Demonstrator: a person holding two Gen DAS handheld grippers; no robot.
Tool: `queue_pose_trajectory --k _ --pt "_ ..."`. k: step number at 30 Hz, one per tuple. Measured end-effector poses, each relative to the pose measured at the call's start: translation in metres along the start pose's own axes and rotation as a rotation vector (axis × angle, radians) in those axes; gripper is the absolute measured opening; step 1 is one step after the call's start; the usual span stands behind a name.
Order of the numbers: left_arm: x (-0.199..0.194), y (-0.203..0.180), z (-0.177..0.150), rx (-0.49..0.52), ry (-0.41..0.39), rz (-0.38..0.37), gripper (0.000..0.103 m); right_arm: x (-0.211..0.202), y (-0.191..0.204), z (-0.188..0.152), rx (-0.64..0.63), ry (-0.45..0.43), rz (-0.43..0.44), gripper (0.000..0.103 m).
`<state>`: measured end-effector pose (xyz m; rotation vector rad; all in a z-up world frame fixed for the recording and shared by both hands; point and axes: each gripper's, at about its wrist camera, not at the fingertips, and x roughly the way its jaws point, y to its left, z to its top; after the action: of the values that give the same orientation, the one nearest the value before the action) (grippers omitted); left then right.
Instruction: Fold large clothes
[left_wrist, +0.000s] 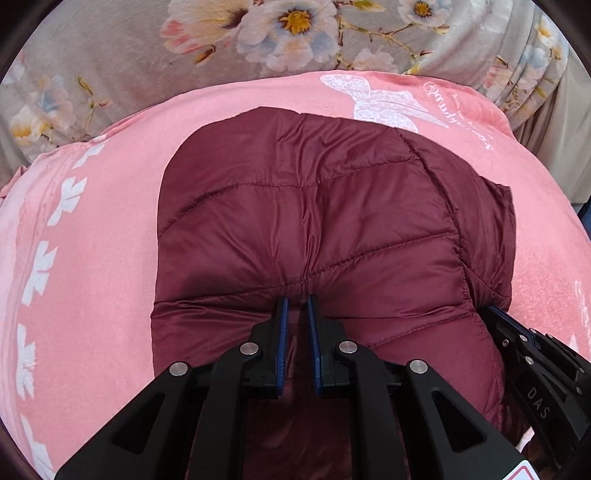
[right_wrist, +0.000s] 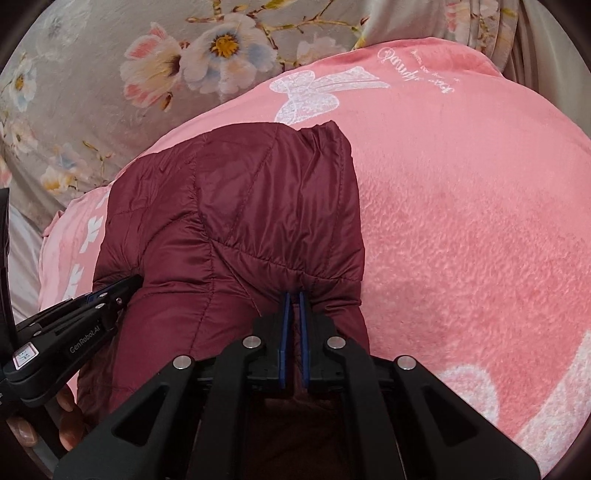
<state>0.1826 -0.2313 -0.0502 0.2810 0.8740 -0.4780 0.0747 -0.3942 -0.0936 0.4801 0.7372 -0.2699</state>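
Your left gripper (left_wrist: 297, 301) and right gripper (right_wrist: 295, 297) each pinch the maroon quilted jacket's (left_wrist: 314, 221) near edge, jaws almost closed, on the pink blanket (left_wrist: 92, 258).

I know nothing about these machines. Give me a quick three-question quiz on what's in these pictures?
1. True or false: the maroon quilted jacket lies on a pink blanket.
2. What do the left tongs and right tongs pinch? A) the blanket B) the jacket C) nothing
3. Fill in: the white print beyond the jacket is a ____.

Key: 1 true; 2 B; 3 butterfly.
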Motion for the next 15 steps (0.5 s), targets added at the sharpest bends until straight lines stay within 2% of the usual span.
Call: queue_pose_trajectory --k 8,13,15 --pt "0.0057 -0.0040 -0.0049 0.011 -0.033 0.028 0.010 0.0037 0.0082 -0.0070 -0.046 -0.047 -0.051 0.003" --pt "0.0060 -0.0046 -0.0079 0.009 -0.055 0.030 0.010 0.0037 0.0039 -0.0070 -0.033 -0.060 -0.023 0.003" --pt "0.0016 -0.0004 -0.0086 0.004 -0.051 0.002 0.011 -0.0035 0.0017 -0.0045 -0.006 -0.039 -0.019 0.004"
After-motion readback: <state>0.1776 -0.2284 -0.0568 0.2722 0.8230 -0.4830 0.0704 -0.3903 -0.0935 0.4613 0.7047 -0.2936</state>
